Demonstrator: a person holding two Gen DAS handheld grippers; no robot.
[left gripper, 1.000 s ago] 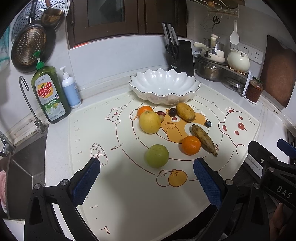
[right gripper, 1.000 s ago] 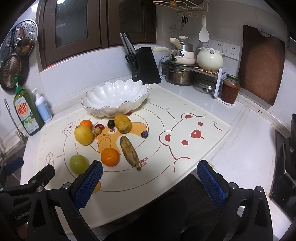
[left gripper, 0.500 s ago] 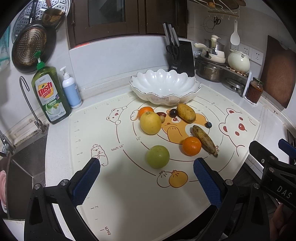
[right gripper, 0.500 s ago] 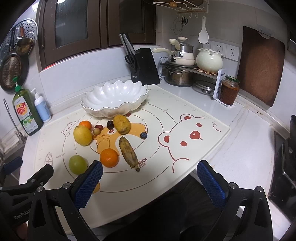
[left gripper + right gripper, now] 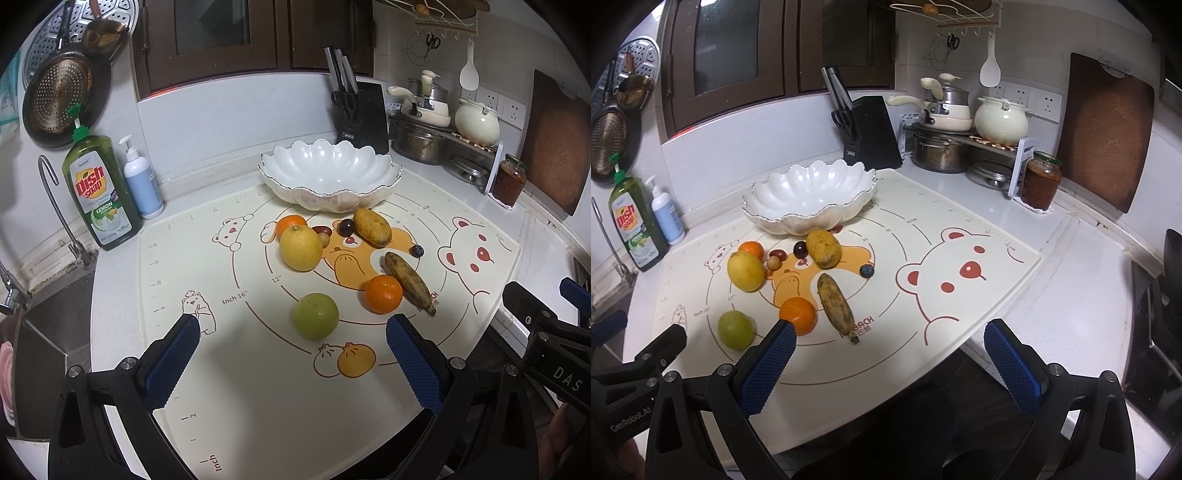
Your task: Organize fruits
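Fruits lie loose on the mat [image 5: 258, 387], none in the white bowl [image 5: 328, 173] at 12 o'clock. The left claw [image 5: 293, 356] is spread wide, empty, with the green fruit [image 5: 316, 315] nearest, just ahead. The right claw [image 5: 890, 354] is also wide and empty, with the orange [image 5: 798, 314] at its 11 o'clock. Best bet: close on the round fruit at its widest middle, then lift clear over the scalloped rim. The lemon [image 5: 300, 248], mango [image 5: 372, 227], banana [image 5: 408, 282] and small blueberry [image 5: 417, 251] crowd the path to the bowl. Soap bottle [image 5: 98, 192] at 10 o'clock, knife block [image 5: 364, 112] and jar [image 5: 1041, 181] stand well apart on the tabletop [image 5: 1082, 280].
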